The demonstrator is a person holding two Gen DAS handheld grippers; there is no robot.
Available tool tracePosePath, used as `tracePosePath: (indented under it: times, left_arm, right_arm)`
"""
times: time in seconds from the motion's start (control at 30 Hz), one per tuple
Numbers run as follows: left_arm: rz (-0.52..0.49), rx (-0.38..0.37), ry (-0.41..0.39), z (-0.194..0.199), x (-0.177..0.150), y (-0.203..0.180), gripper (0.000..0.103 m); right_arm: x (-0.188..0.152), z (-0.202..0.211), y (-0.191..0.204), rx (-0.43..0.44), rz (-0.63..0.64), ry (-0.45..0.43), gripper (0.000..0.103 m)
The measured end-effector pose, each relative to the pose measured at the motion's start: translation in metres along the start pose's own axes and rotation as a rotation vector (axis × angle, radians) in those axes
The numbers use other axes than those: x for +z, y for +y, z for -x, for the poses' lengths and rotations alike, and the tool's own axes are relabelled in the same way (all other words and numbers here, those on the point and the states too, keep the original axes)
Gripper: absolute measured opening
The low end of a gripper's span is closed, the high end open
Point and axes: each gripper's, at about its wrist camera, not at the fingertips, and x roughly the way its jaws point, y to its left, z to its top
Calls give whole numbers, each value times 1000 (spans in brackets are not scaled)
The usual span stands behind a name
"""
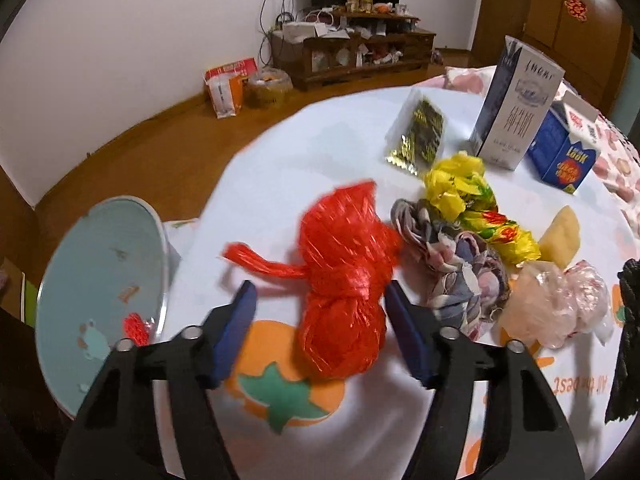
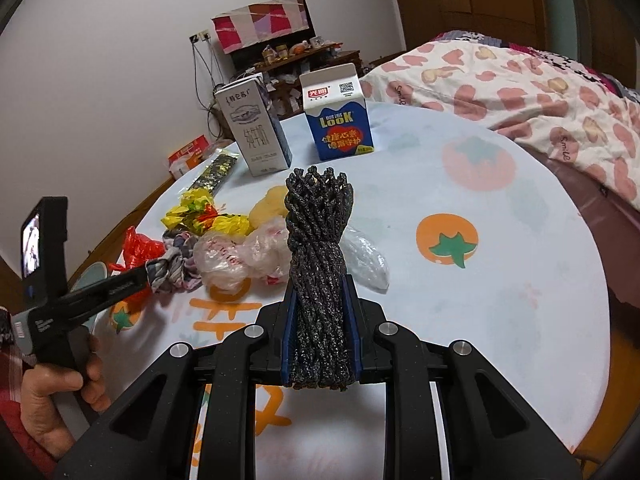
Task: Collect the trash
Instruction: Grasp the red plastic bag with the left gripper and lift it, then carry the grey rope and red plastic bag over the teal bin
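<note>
A knotted red plastic bag (image 1: pixel 344 280) lies on the white printed tablecloth (image 1: pixel 280 160). My left gripper (image 1: pixel 320 308) stands open around it: the left pad is clear of the bag, the right pad sits at its edge. In the right wrist view the same gripper (image 2: pixel 140 274) reaches in from the left, with the red bag (image 2: pixel 136 246) behind it. My right gripper (image 2: pixel 320 288) is shut on an upright bundle of black twisted cord (image 2: pixel 318 240), which also shows at the left view's right edge (image 1: pixel 628 320).
A light blue bin (image 1: pixel 100 280) stands tilted off the table's left edge with a red scrap inside. Right of the red bag lie a fabric scrap (image 1: pixel 452 264), yellow wrapper (image 1: pixel 472 196), clear plastic bags (image 1: pixel 556 308), gold packet (image 1: pixel 420 136) and two milk cartons (image 1: pixel 516 108). A bed (image 2: pixel 520 92) borders the table.
</note>
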Motion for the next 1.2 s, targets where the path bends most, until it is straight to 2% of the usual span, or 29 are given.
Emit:
tracePosePath:
  times: [0.03, 0.07, 0.1, 0.17, 0.37, 0.57, 1.2]
  left_arm:
    - [-2, 12, -9, 0, -1, -1, 55]
    - [-6, 18, -19, 1, -1, -1, 43]
    - [-12, -2, -22, 1, -1, -2, 26]
    - [0, -68, 1, 1, 0, 1, 24]
    - [-15, -71, -62, 33, -7, 12, 24]
    - [-77, -1, -113, 72, -26, 26, 24]
    - [-36, 83, -119, 112, -66, 104, 24]
  right_arm:
    - [0, -1, 0, 0, -1, 2, 22]
    - [-1, -2, -1, -2, -3, 7, 22]
    - [-2, -4, -1, -5, -6, 10, 22]
    - [-3, -5, -3, -9, -18, 17, 22]
    - [-4, 8, 2, -12, -24, -5, 22]
    - [-13, 24, 22, -2, 3, -19, 22]
    - [-40, 40, 116, 83, 149, -2, 22]
